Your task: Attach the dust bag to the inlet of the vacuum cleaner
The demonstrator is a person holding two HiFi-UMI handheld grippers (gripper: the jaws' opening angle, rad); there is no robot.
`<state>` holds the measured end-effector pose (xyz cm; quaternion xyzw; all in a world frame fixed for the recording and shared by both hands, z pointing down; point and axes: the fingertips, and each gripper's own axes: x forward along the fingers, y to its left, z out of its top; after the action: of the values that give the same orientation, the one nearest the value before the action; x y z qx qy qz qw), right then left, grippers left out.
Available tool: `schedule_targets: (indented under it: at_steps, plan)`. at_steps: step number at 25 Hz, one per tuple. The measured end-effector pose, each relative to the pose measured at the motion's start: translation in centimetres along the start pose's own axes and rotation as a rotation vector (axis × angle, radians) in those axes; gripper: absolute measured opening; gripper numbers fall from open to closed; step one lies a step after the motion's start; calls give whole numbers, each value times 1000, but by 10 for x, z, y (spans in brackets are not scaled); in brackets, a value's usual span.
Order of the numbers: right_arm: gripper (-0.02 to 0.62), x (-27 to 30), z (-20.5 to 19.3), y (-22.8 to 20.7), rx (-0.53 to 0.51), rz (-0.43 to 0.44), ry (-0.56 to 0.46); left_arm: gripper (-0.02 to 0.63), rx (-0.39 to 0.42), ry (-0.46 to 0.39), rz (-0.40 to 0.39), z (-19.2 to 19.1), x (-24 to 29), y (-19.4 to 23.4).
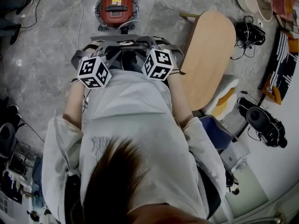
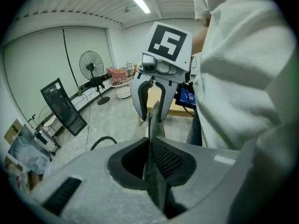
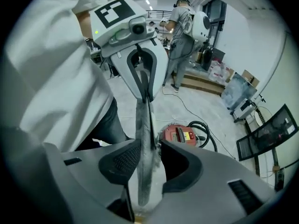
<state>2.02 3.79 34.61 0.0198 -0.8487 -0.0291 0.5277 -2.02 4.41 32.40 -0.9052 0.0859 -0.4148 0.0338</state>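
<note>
The grey dust bag (image 1: 125, 45) hangs stretched between my two grippers, in front of the person's white shirt. The red vacuum cleaner (image 1: 116, 7) sits on the floor beyond it, apart from the bag. My left gripper (image 2: 150, 144) is shut on a thin grey edge of the bag (image 2: 154, 181). The right gripper (image 2: 152, 112) shows beyond it on the same edge. In the right gripper view the bag (image 3: 144, 171) runs edge-on between my right gripper's (image 3: 149, 149) jaws, with a sliver of gap at the right pad. The left gripper (image 3: 145, 96) pinches its far end, and the vacuum cleaner (image 3: 182, 135) lies below.
A long wooden board (image 1: 209, 55) stands at the right. Black gear and cables (image 1: 265, 124) lie by the wall. A standing fan (image 2: 91, 65) and a black mesh panel (image 2: 63, 107) stand to the left. Another person (image 3: 183, 29) stands further off.
</note>
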Motion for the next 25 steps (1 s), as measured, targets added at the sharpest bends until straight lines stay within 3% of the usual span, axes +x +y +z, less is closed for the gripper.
schedule_targets:
  at_steps: [4,8,15,19,23,25]
  plan:
    - [69,22,-19,1,-60,24,76,38,-6,12,-16,-2,17,-1]
    - [37,40,-38,-3,-83,7,122,38,-22,64,-17,-10,41,-1]
    - [29,70,-56,-5,-173,-40,202,56,-98,254,-8,-50,85,-9]
    - [28,88,-67,1,-175,-26,233,155,-156,331,-36,-75,104,-17]
    - [26,105,-78,0,-126,-14,230,152,-143,386,-41,-103,124,-24]
    - [26,116,-83,1,-124,-5,234,120,-115,402,-34,-114,134,-25]
